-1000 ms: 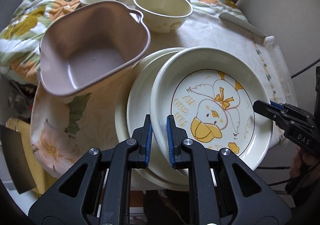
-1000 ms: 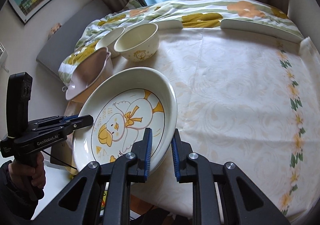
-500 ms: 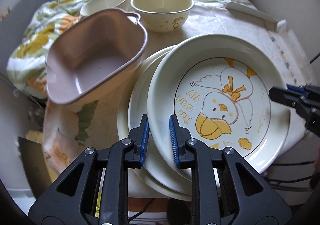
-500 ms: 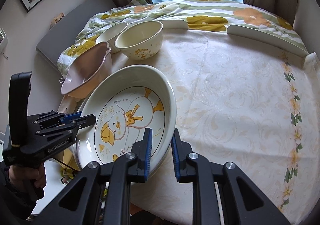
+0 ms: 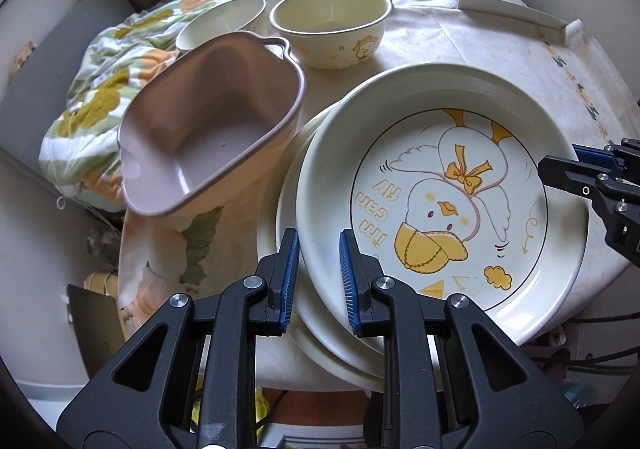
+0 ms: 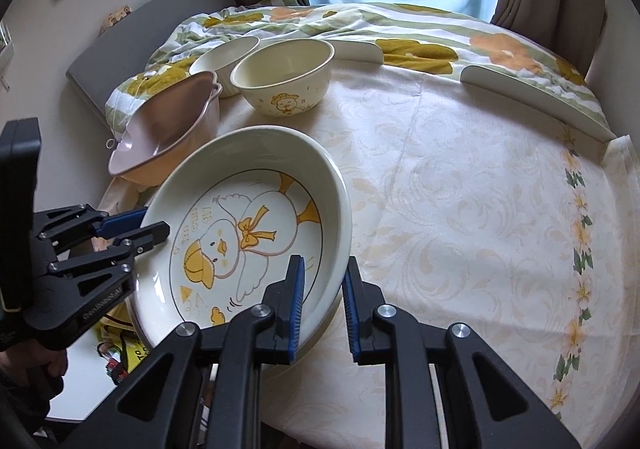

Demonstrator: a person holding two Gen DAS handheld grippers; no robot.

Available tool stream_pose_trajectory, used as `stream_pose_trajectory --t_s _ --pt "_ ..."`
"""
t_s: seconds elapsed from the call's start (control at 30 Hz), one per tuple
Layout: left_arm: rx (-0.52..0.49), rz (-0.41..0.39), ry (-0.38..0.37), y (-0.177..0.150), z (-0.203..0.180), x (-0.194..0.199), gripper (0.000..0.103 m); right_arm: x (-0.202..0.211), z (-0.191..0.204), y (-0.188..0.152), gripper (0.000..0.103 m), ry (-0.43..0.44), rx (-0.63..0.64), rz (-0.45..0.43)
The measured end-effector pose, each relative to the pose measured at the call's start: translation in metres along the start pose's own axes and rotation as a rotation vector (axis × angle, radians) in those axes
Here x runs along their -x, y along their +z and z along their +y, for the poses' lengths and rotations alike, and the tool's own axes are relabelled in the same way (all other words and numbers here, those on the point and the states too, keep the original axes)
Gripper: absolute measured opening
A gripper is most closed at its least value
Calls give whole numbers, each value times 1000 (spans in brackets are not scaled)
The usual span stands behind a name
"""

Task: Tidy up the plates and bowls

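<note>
Cream ceramic plate with the yellow duck cartoon (image 5: 440, 189) is sitting on top of a stack of plain cream plates (image 5: 288, 217) at the near-left edge of the table, and both grippers are working its rim from opposite sides. It looks tilted in the right wrist view (image 6: 256, 233), near edge dipping lower, though I can't tell whether it's actually lifted off the stack.

Left gripper (image 5: 319, 269) is straddling the rim at about 7 o'clock on the plate, blue-padded jaws slightly apart with the edge sitting between them, not visibly pinched. Right gripper (image 6: 322, 289) is doing the same on the far side, jaws apart with the rim in the gap. From the left wrist view it's poking in at 3 o'clock (image 5: 560, 169); from the right wrist view the left one is coming in at 9 o'clock (image 6: 148, 227).

Moving outward: a pink squarish plastic bowl with little handles (image 5: 208, 129) is leaning at 10 o'clock from the plate, close beside the stack. Past it at 12 o'clock a cream bowl with a small duck print (image 5: 332, 29) is standing upright, and a plain cream bowl (image 5: 220, 21) is just beside it on the left.

Everything's resting on a cream damask tablecloth with a flower border (image 6: 480, 189), with a floral quilt (image 6: 400, 33) bunched along the far side.
</note>
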State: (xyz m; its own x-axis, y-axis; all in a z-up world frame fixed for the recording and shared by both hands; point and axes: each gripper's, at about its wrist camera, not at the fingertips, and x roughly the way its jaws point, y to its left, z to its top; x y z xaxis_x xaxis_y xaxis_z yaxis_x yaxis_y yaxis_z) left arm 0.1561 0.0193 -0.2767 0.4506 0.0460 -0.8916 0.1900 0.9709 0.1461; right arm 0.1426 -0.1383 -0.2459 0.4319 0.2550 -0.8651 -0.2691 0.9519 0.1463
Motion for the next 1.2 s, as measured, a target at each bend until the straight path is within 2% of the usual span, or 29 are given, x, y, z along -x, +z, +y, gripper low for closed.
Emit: stream_pose_trajectory --t_s 0.33,0.43,0.57,0.87,0.9,0.93,0.97,1.0,1.03,1.07,1.1,1.13,1.17,1.2 --pt "-22 -20 53 -1 -5 11 18 -7 10 -1 17 -53 30 27" --pt "-26 -28 1 1 -8 14 18 -9 12 -2 17 -55 29 24" --pt "-27 -18 -14 -3 -13 11 18 -11 18 -2 17 -68 52 22" --pt "9 -15 -23 -1 -7 13 20 -3 13 -1 17 -38 -3 -4" --pt "13 -15 -19 0 -7 13 27 -1 13 0 17 -34 -7 -10" --pt "18 -16 -11 0 -6 14 46 3 12 0 17 -24 -17 -19" --pt "25 -22 4 1 -5 16 59 6 9 0 17 -8 -32 -23" --pt "29 -37 16 1 -4 19 82 8 6 0 17 6 -48 -24" --pt "34 -64 28 1 -3 25 89 10 3 0 18 15 -65 -28" --pt "36 -87 33 1 -2 32 89 13 1 1 30 17 -74 -34" --pt "38 -95 34 2 0 35 90 17 -2 1 60 18 -86 -50" --pt "43 -99 36 3 1 39 90 22 -4 1 78 24 -93 -65" --pt "52 -103 42 3 3 44 90 27 -5 1 101 35 -98 -86" --pt "61 -104 43 4 6 48 90 34 -6 2 102 46 -100 -110"
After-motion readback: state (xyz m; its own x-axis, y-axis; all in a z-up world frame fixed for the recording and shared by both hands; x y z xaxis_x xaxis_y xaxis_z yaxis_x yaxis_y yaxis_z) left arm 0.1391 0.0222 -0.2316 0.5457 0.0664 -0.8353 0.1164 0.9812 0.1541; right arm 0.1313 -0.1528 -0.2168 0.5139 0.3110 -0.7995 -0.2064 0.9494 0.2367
